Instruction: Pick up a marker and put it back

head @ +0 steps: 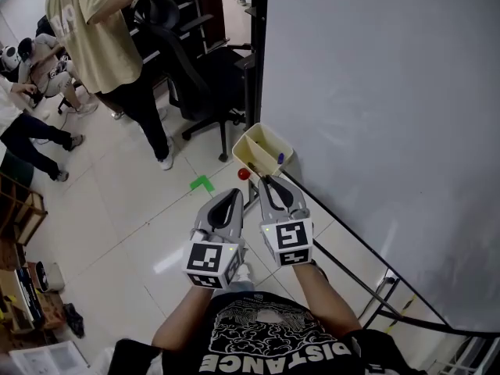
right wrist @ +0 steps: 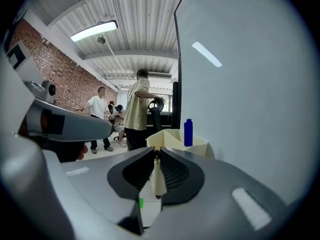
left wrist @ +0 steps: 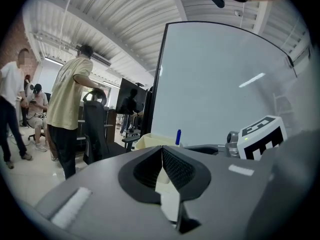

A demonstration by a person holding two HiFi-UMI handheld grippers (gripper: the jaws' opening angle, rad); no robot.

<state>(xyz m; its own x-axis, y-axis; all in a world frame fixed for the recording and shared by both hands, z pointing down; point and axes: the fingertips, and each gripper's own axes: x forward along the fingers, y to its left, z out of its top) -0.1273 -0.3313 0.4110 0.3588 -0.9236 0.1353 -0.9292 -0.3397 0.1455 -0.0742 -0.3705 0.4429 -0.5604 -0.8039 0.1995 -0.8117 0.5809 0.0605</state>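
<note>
Blue marker in cream holder, right gripper perhaps closed

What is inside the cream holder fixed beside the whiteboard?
A blue marker stands upright in the cream holder, on the side nearest the whiteboard. Its lower part is hidden behind the holder's wall; whether anything else lies deeper inside cannot be told.

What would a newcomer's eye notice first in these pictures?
The big whiteboard fills the right side of the head view. At its lower corner sits a cream bin with a blue marker in it, and the left gripper and right gripper point toward it. A person in a yellow shirt stands upper left.
</note>
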